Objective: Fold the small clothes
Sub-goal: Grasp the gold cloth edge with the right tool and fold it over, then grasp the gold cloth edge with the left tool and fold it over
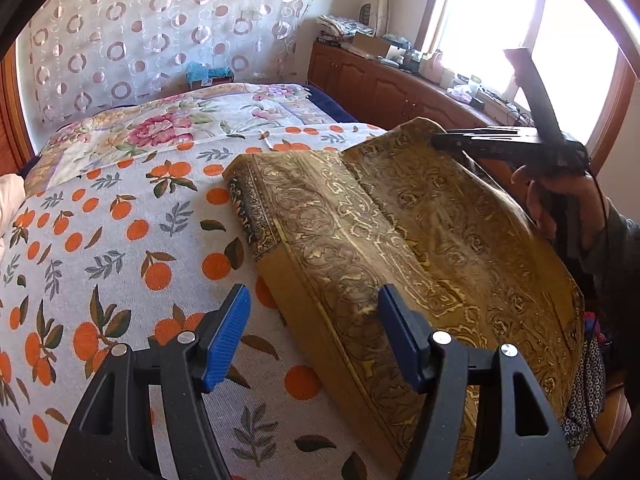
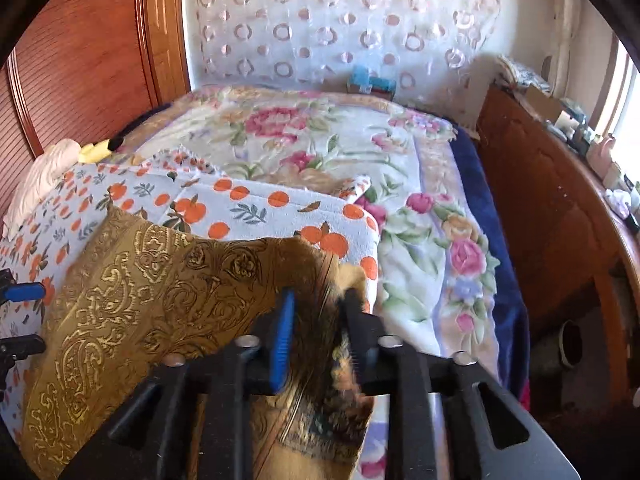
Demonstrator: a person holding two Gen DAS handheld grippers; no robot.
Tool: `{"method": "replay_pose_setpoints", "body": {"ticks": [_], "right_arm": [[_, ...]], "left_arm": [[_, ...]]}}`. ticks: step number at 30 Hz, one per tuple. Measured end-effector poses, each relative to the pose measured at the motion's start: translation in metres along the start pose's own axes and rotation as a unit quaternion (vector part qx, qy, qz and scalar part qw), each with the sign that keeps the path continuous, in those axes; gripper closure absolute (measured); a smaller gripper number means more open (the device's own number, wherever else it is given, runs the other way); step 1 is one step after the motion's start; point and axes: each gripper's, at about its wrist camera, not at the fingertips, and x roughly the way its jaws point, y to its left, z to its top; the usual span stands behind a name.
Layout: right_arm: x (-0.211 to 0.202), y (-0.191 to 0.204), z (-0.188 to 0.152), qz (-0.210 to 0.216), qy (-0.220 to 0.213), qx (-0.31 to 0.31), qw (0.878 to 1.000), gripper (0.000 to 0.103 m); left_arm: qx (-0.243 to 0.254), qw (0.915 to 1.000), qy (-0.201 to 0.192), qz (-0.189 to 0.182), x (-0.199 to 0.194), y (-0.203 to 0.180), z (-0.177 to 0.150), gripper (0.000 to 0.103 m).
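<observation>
My left gripper (image 1: 312,320) low centre, straddling the cloth (image 1: 400,240) edge; cloth on the bedsheet (image 1: 120,220); cabinet (image 1: 380,84) upper right.

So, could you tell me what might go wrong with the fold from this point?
1. The gold patterned cloth is bunched between the right gripper pads, which do not look tight on it; it could slip free.
2. The left gripper is open, one pad only beside the cloth's near edge, so that side may drag across the orange-print sheet.
3. The cloth's right side overhangs the bed and could slide off.
</observation>
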Motion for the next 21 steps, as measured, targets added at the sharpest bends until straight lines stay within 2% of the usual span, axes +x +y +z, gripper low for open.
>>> {"method": "replay_pose_setpoints", "body": {"ticks": [2, 3, 8, 13, 18, 21], "right_arm": [[-0.008, 0.0, -0.007, 0.007, -0.004, 0.003, 1.0, 0.049], [-0.009, 0.001, -0.01, 0.007, 0.0, 0.0, 1.0, 0.047], [0.013, -0.012, -0.013, 0.031, 0.038, 0.001, 0.999, 0.046], [0.038, -0.023, 0.001, 0.048, 0.057, 0.01, 0.997, 0.044], [0.046, -0.021, 0.004, 0.057, 0.048, -0.003, 0.997, 0.044], [0.047, -0.018, -0.002, 0.065, 0.041, -0.016, 0.997, 0.044]], "left_arm": [[0.001, 1.0, 0.001, 0.001, 0.002, 0.001, 0.005, 0.036], [-0.002, 1.0, 0.002, 0.0, 0.003, 0.003, 0.007, 0.036], [-0.006, 0.9998, 0.01, 0.016, 0.02, 0.018, 0.032, 0.036], [-0.033, 0.9988, 0.033, 0.012, 0.044, 0.034, 0.05, 0.036], [-0.049, 0.9977, 0.046, -0.002, 0.061, 0.039, 0.061, 0.036], [-0.048, 0.9977, 0.048, -0.01, 0.066, 0.036, 0.061, 0.044]]}}
